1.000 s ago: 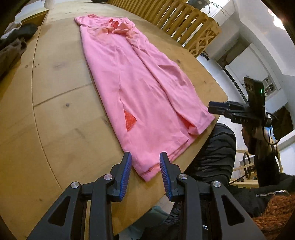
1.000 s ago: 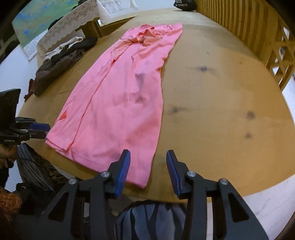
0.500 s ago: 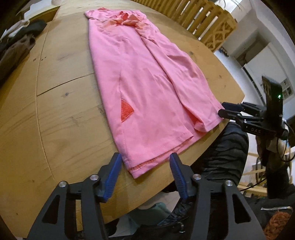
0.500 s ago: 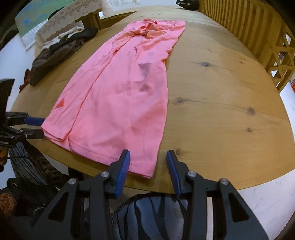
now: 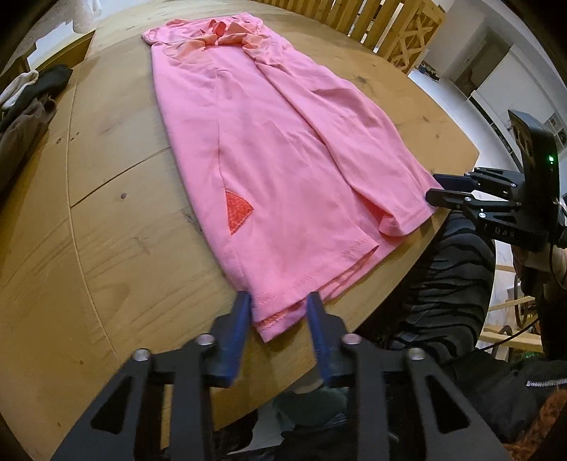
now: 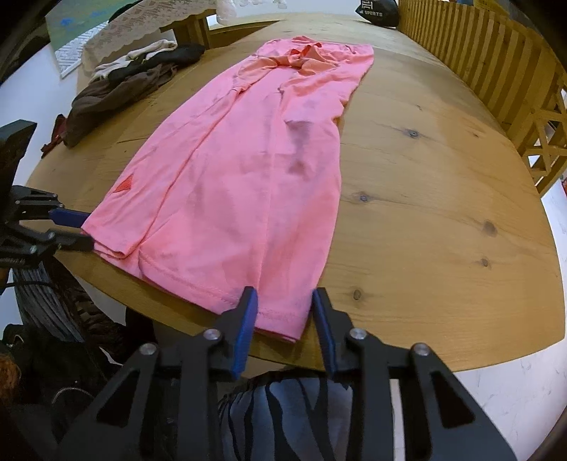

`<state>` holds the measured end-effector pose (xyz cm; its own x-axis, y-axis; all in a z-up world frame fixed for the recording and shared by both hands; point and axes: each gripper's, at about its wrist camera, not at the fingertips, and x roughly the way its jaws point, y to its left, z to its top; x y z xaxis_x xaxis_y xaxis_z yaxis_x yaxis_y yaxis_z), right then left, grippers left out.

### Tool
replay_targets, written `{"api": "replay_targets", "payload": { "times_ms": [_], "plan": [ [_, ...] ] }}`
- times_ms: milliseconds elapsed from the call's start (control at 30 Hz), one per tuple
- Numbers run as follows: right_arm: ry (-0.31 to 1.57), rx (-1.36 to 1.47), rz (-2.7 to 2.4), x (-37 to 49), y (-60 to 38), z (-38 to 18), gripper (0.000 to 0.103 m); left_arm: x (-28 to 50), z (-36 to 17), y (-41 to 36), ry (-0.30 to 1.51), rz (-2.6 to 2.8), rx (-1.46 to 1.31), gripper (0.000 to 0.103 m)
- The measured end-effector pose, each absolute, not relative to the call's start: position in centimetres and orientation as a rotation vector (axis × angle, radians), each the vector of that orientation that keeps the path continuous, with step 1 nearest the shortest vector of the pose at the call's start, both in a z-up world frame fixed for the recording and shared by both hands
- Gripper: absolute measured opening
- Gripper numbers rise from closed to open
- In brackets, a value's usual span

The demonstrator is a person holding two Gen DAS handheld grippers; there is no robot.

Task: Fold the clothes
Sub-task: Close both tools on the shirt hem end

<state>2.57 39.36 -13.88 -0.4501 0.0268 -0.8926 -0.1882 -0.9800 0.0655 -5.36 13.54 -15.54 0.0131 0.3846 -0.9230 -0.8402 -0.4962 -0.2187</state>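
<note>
A pink garment [image 5: 269, 152] lies lengthwise on the round wooden table [image 5: 106, 230], folded into a long strip, with a red triangle patch [image 5: 237, 211]. It also shows in the right wrist view [image 6: 248, 170]. My left gripper [image 5: 278, 301] is open, its blue fingers on either side of the near left hem corner. My right gripper [image 6: 281, 296] is open, its fingers astride the near right hem corner. Each gripper shows in the other's view, the right one [image 5: 446, 189] and the left one [image 6: 71, 228], at the hem's ends.
A pile of dark and light clothes [image 6: 131, 81] lies at the table's far left. Slatted wooden chair backs [image 6: 496, 60] line the right side. A black bag [image 6: 377, 12] sits at the far edge. The person's legs [image 6: 290, 418] are below the near edge.
Both grippers have moved forward to the hem, so that each open pair of fingers now has a hem corner between them. The garment has not moved.
</note>
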Motion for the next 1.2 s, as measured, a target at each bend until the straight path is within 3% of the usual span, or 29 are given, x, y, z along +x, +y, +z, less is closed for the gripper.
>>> {"api": "replay_targets", "payload": {
  "times_ms": [133,233,300,533,1200],
  "plan": [
    [0.239,-1.59,2.571,2.4,39.5,-13.6,0.02,-4.8,-15.7,13.8,0.545,1.625,-1.314,0.009],
    [0.282,-1.607,2.582,2.3,39.6,-13.7,0.007,-4.7,-15.7,14.0,0.547,1.601,-1.296,0.007],
    [0.269,-1.606,2.588,2.2,39.5,-13.6,0.006,-5.0,-15.8,13.9,0.51,1.583,-1.303,0.006],
    [0.512,-1.545,2.612,3.0,41.4,-13.3,0.005,-5.8,-15.3,13.2,0.387,1.579,-1.302,0.006],
    [0.559,-1.53,2.573,6.9,40.5,-12.2,0.004,-3.4,-14.6,8.7,0.346,1.547,-1.288,0.006]
  ]
}}
